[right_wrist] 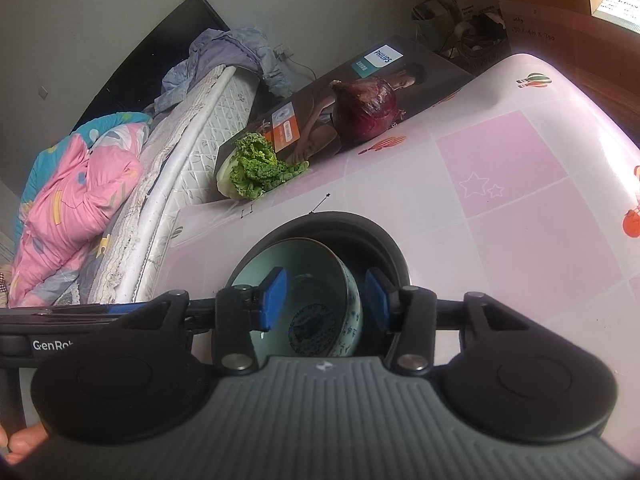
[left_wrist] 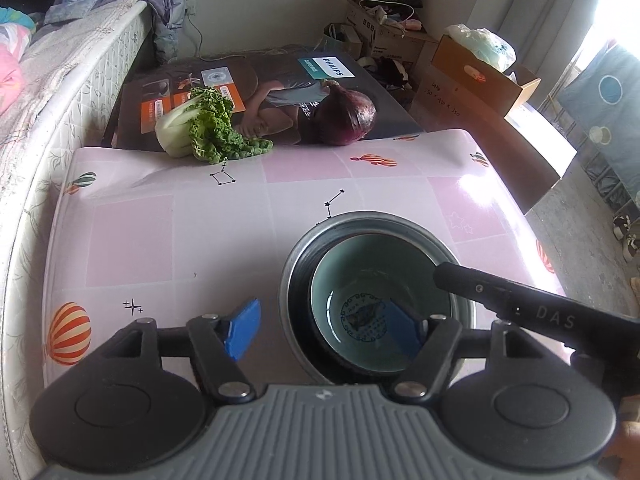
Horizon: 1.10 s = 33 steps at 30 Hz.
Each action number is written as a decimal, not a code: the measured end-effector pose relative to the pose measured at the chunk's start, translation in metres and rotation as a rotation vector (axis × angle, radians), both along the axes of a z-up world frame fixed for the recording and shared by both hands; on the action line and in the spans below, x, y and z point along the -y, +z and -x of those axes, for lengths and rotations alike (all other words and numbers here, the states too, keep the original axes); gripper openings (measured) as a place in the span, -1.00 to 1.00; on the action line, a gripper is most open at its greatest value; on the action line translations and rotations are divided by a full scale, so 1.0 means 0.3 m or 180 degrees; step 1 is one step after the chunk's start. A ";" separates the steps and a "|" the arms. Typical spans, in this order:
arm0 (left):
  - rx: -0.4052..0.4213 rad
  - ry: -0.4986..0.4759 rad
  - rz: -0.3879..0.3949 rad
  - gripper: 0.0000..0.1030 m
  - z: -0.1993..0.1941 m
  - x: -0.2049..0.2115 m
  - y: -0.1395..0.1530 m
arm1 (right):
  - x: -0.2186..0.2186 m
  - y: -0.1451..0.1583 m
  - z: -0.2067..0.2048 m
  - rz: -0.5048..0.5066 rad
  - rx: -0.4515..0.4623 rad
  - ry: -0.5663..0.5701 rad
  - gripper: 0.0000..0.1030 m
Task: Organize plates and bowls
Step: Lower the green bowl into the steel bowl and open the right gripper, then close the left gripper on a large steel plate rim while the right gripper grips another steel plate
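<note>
Three bowls stand nested on the pink table [left_wrist: 160, 220]: a metal bowl [left_wrist: 360, 216] outermost, a black bowl [left_wrist: 300, 280] inside it, and a pale green bowl [left_wrist: 360, 272] with a blue pattern innermost, sitting off-centre. My left gripper [left_wrist: 324, 332] is open. It straddles the stack's left side, with one blue pad outside and the other inside the green bowl. My right gripper [right_wrist: 326, 300] is open over the green bowl [right_wrist: 304, 256]. Its pads stand on either side of that bowl's right wall without pressing on it, inside the black bowl [right_wrist: 360, 224]. One right finger [left_wrist: 500, 296] shows in the left wrist view.
A leafy cabbage [left_wrist: 200, 128] and a red onion [left_wrist: 344, 120] lie at the table's far edge against a printed appliance box [left_wrist: 280, 80]. A mattress [left_wrist: 80, 80] runs along the left side. Cardboard boxes [left_wrist: 480, 76] stand at the back right.
</note>
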<state>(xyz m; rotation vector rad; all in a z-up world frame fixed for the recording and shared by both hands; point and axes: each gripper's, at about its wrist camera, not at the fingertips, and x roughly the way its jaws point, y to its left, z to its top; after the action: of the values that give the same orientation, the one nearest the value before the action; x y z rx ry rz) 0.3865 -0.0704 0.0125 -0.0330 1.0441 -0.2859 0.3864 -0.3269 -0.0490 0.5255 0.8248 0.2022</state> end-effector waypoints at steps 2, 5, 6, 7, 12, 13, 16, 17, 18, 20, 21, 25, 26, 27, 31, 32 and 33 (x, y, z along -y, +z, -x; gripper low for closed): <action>0.0067 -0.0012 0.0049 0.52 0.039 -0.027 0.035 | 0.019 0.021 0.029 -0.0047 0.0022 -0.0046 -0.15; 0.0231 -0.0098 -0.0009 0.62 0.124 -0.069 0.095 | 0.048 0.076 0.122 -0.0073 0.0109 -0.0113 -0.14; 0.0309 -0.0127 -0.0029 0.63 0.163 -0.090 0.116 | 0.052 0.098 0.161 -0.0045 0.0155 -0.0123 -0.14; 0.0377 -0.0151 -0.0035 0.64 0.201 -0.113 0.135 | 0.053 0.116 0.190 -0.0016 0.0192 -0.0126 -0.11; 0.0663 -0.0148 -0.0124 0.64 0.406 -0.243 0.204 | 0.042 0.250 0.439 0.0249 0.0499 -0.0119 0.09; 0.0742 -0.0105 -0.0155 0.64 0.454 -0.273 0.212 | 0.036 0.268 0.475 0.0305 0.0551 -0.0126 0.17; 0.0923 -0.0040 -0.0147 0.88 0.589 -0.360 0.218 | 0.006 0.330 0.635 0.0548 0.0745 -0.0163 0.57; 0.0970 -0.0020 -0.0129 0.91 0.634 -0.387 0.217 | -0.006 0.342 0.685 0.0618 0.0789 -0.0169 0.60; 0.1014 0.0010 -0.0090 0.92 0.687 -0.423 0.216 | -0.020 0.351 0.729 0.0679 0.0808 -0.0156 0.60; 0.1036 0.0087 -0.0029 0.95 0.762 -0.472 0.206 | -0.050 0.359 0.806 0.0762 0.0827 -0.0154 0.61; 0.1039 0.0133 0.0002 0.98 0.793 -0.494 0.198 | -0.073 0.360 0.853 0.0788 0.0838 -0.0139 0.61; 0.0983 0.0297 0.0155 1.00 0.900 -0.583 0.146 | -0.147 0.341 0.982 0.0815 0.0842 -0.0102 0.62; 0.0956 0.0301 0.0165 1.00 0.919 -0.598 0.130 | -0.171 0.329 1.013 0.0811 0.0823 -0.0082 0.62; 0.0923 0.0302 0.0162 1.00 0.937 -0.610 0.114 | -0.191 0.317 1.039 0.0803 0.0804 -0.0060 0.62; 0.0777 0.0288 0.0145 1.00 0.997 -0.643 0.045 | -0.290 0.235 1.110 0.0743 0.0668 0.0087 0.62; 0.0728 0.0267 0.0156 1.00 1.013 -0.650 0.026 | -0.308 0.215 1.121 0.0722 0.0621 0.0114 0.62; 0.0693 0.0246 0.0176 1.00 1.023 -0.656 0.013 | -0.329 0.193 1.132 0.0690 0.0576 0.0145 0.62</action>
<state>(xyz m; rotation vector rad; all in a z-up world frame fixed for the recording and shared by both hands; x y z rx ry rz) 0.0798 0.1262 0.0164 -0.0900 0.8168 -0.2423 0.0467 -0.2283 0.0089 0.2804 0.6729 0.1965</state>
